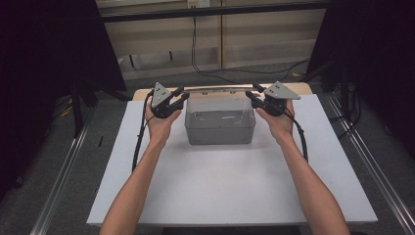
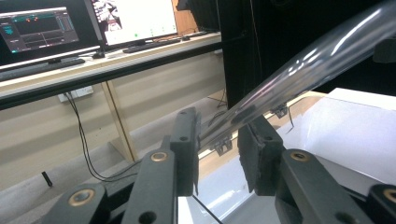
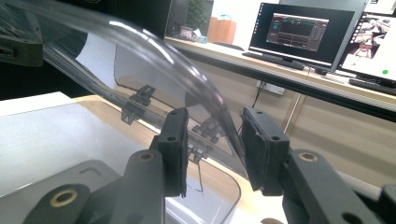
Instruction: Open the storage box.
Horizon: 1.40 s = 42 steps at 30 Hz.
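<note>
Clear plastic storage box (image 1: 220, 122) sits on a white board (image 1: 235, 186) covering the tabletop, toward the far-centre of it. Its transparent lid (image 1: 215, 89) is raised on hinges along the box's far edge, tilted up and open, seen almost edge-on from the high view.

L gripper (image 1: 177, 96) is at the lid's left end, held in the person's left hand (image 1: 160, 122). In the left gripper view the lid edge (image 2: 303, 65) runs between the two black jaws, which stand apart w/ a gap on either side; can't tell if either pad touches the plastic.

R gripper (image 1: 254, 95) is at the lid's right end, in the right hand (image 1: 280, 125). In the right gripper view the curved lid rim (image 3: 187, 70) passes between the jaws, also spread apart, not clamped. Lid hinges (image 3: 137, 100) visible thru the plastic.

Background: monitors (image 3: 301, 32) on a desk beyond the table, cables (image 1: 205, 63) on the floor.
</note>
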Motion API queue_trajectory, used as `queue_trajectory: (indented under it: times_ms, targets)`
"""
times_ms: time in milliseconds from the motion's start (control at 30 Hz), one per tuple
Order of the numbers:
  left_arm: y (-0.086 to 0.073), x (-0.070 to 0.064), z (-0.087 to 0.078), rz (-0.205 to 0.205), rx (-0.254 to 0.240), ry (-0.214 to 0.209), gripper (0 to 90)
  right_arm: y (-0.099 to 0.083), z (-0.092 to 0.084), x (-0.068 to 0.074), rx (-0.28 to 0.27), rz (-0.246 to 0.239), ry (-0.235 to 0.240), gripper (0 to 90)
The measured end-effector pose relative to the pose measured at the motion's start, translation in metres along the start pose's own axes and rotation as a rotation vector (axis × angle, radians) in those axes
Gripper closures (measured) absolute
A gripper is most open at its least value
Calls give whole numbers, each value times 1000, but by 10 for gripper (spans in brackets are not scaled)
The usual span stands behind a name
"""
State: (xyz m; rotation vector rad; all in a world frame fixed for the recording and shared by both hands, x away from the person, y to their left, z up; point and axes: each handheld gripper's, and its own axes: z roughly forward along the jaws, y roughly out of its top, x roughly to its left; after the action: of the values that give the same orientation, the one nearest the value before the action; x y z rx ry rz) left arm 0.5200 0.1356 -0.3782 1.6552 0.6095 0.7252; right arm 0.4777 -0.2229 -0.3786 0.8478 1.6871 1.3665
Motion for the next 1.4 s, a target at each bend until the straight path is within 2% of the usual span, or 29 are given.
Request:
queue_trajectory:
  times_ms: [300, 467, 533, 700, 933, 1100, 1400]
  targets:
    - [1, 1, 6, -5, -1, 2, 671, -1, 6, -5, -20, 26, 6, 618]
    - [2, 2, 11, 17, 7, 4, 663, -5, 10, -8, -33, 47, 4, 616]
    - [2, 3, 13, 14, 5, 1, 661, -6, 12, -8, -37, 59, 2, 616]
    - [0, 2, 19, 26, 20, 2, 635, -10, 17, -10, -24, 76, 11, 597]
    - [3, 7, 21, 35, 19, 2, 663, -6, 23, -13, -23, 84, 9, 601]
    - [2, 9, 24, 14, 12, 5, 677, -5, 25, -15, -24, 96, 13, 605]
    - [3, 15, 26, 5, 14, 9, 710, -2, 30, -18, -21, 103, 12, 616]
